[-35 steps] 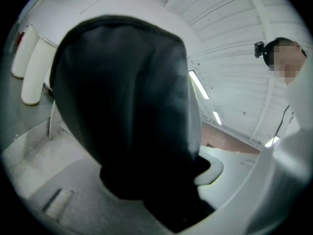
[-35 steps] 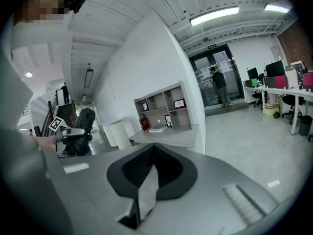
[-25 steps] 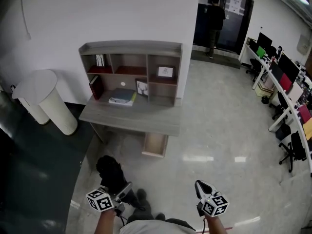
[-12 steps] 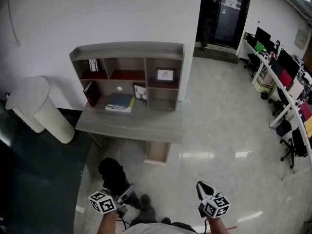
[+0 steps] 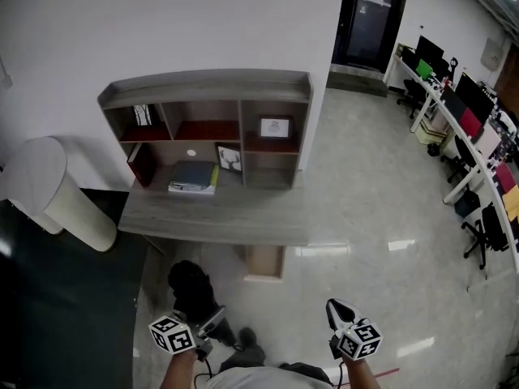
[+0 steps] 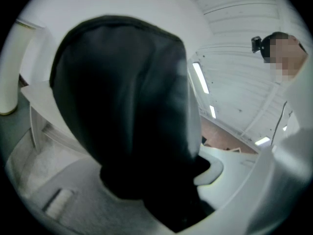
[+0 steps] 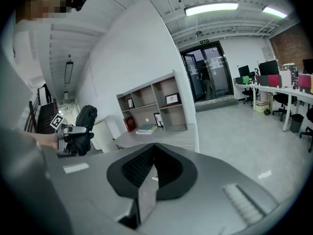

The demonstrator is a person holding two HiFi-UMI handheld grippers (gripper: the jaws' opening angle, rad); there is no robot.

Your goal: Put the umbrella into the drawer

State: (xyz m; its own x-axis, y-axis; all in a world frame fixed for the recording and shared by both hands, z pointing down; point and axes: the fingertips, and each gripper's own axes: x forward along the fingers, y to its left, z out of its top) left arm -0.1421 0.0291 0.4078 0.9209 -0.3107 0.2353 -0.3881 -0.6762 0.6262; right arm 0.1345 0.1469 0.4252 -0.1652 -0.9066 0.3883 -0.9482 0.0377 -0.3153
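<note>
Head view | step, likely: approach — left gripper (image 5: 213,318) clamps folded umbrella (image 5: 190,286) | right gripper (image 5: 336,307) closed, empty | next: reach drawer (image 5: 264,263) (under the desk (image 5: 219,217)), lower umbrella in

White cubes, black square markers, on left hand-held gripper (image 5: 211,318), right hand-held gripper (image 5: 336,309); light grey shirt (image 5: 247,377).

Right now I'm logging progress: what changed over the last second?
The person has walked toward the desk, which now hides more of the open drawer. Unchanged: left tongs grip the black umbrella; right tongs shut, empty.
</note>
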